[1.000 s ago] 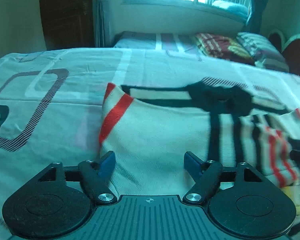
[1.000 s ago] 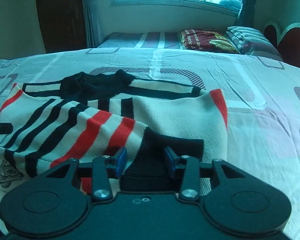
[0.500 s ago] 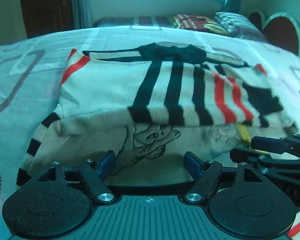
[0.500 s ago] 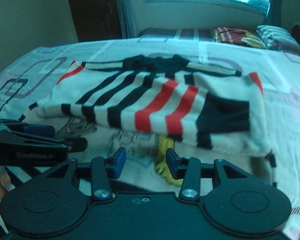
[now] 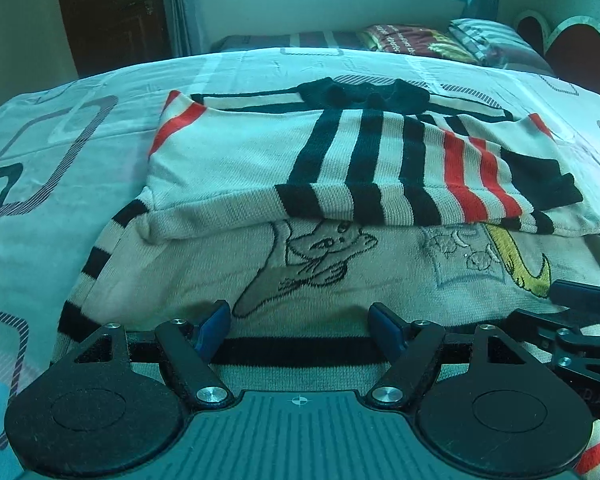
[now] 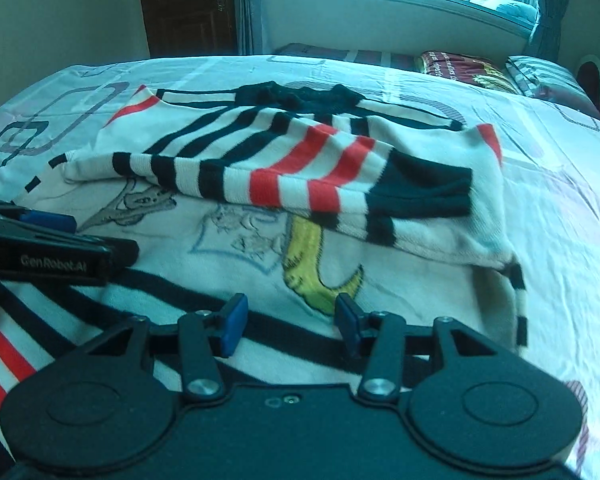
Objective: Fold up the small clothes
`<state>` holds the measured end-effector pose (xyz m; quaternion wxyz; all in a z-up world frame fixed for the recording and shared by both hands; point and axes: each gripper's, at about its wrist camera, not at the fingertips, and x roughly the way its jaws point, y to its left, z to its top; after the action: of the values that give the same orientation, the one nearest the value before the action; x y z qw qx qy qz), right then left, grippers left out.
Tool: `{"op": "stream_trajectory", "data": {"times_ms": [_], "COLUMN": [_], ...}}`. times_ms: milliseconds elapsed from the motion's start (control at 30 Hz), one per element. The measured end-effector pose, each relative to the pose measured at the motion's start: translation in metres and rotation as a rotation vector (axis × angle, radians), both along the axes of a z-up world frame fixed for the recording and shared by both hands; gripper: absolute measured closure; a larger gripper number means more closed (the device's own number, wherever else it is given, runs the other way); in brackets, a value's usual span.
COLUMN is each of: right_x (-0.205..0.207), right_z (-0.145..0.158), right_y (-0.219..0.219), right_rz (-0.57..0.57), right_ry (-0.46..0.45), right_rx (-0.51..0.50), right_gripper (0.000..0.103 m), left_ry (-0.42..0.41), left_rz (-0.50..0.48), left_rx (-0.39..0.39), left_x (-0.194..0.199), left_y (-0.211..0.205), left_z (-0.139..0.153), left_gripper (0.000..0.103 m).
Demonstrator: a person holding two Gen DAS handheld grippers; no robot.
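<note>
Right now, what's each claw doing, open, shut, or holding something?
Left claw: open, empty, over the sweater.
Right claw: open, empty, its jaws have just been opening above the sweater.

One brand name in sight
"GenRobot.AI" reads in pale letters along the black side of the left gripper (image 6: 66, 220); the maroon pillow's (image 6: 464, 66) lettering stays illegible.

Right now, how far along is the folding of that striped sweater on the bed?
Done: both sleeves lie folded across the sweater, covering its upper chest. In hand: nothing; the left gripper and right gripper hang open over the hem end, and the right one's jaws have just been opening. Left: the lower half with the cartoon is still flat, so the bottom-to-collar fold remains.
</note>
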<state>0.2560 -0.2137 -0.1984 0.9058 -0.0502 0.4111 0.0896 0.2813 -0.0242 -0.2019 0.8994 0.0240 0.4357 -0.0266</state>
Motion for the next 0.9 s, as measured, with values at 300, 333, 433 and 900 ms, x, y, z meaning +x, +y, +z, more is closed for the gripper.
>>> {"op": "stream_trajectory", "data": {"times_ms": [300,333,433,900], "right_x": [-0.014,-0.017,-0.024,-0.044], "right_z": [0.016,0.019,0.023,0.0], "right_y": [0.001,0.004,0.014,0.034], "right_rz": [0.003,0.012,0.035,-0.122], "right_ry": [-0.004,-0.01,-0.002,0.034], "right_rx": [0.091,0.093,0.105,0.018], "right_gripper": [0.052,0.052,0.049,0.047], "left_ry": [0.025,0.027,0.041,0.007], "left_rz": [0.044,0.041,0.03,-0.055], "left_rx": [-0.028,-0.03,-0.036,0.016], "left_x": [-0.02,-0.024,-0.034,-0.057], "left_y": [-0.001,-0.002,-0.004,0.012], "left_z": [0.011,0.012,0.013,0.001], "left_gripper": [0.027,0.027,0.027,0.027]}}
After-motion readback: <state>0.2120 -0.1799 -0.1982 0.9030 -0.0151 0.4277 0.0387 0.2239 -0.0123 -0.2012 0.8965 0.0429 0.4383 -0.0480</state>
